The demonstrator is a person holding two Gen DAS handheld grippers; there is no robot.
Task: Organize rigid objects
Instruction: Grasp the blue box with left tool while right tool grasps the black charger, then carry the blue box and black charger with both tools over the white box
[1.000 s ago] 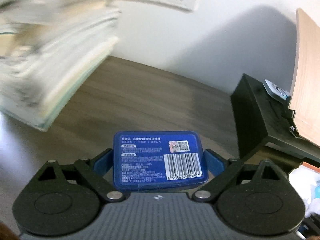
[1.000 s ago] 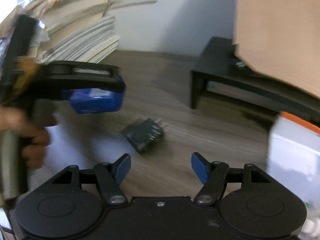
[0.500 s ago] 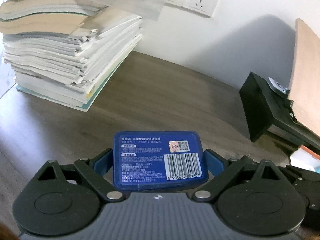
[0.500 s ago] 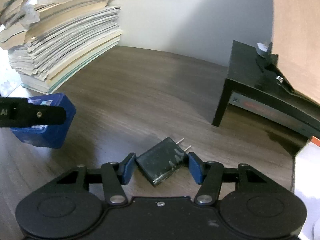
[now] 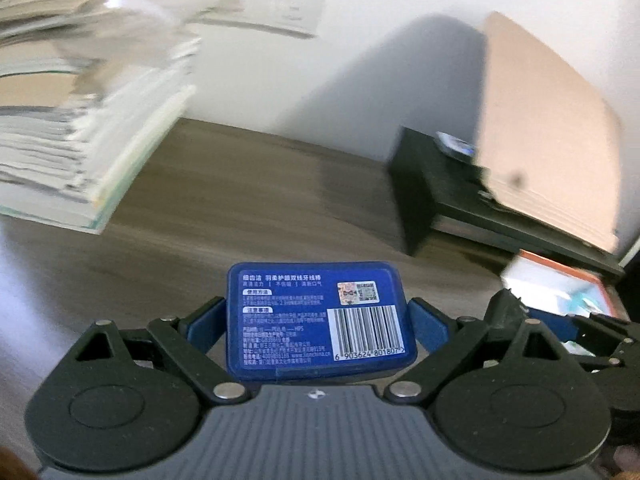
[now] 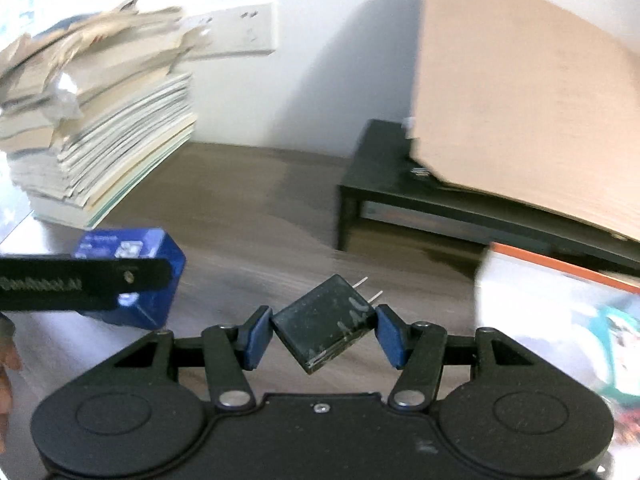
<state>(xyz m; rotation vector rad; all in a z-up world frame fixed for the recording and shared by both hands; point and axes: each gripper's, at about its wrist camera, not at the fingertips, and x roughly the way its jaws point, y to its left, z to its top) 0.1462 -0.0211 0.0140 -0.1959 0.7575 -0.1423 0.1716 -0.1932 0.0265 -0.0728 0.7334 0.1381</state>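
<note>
My left gripper (image 5: pixel 318 322) is shut on a blue floss-pick box (image 5: pixel 320 316) with a barcode label, held above the wooden desk (image 5: pixel 240 208). In the right wrist view the same box (image 6: pixel 160 280) sits in the left gripper's fingers (image 6: pixel 80 284) at the left. My right gripper (image 6: pixel 324 332) is shut on a black plug adapter (image 6: pixel 326 330), turned diagonally with its two metal prongs pointing up and right, lifted off the desk (image 6: pixel 248 220).
A tall stack of books and papers (image 6: pixel 92 140) stands at the back left. A black monitor stand (image 6: pixel 400 184) with a leaning brown board (image 6: pixel 520 100) is at the right. A white-and-orange box (image 6: pixel 560 312) lies at the near right. A wall socket (image 6: pixel 240 32) is behind.
My right gripper has closed on the black adapter and raised it from the desk. My left gripper, still holding the blue box, has swung right, toward the monitor stand.
</note>
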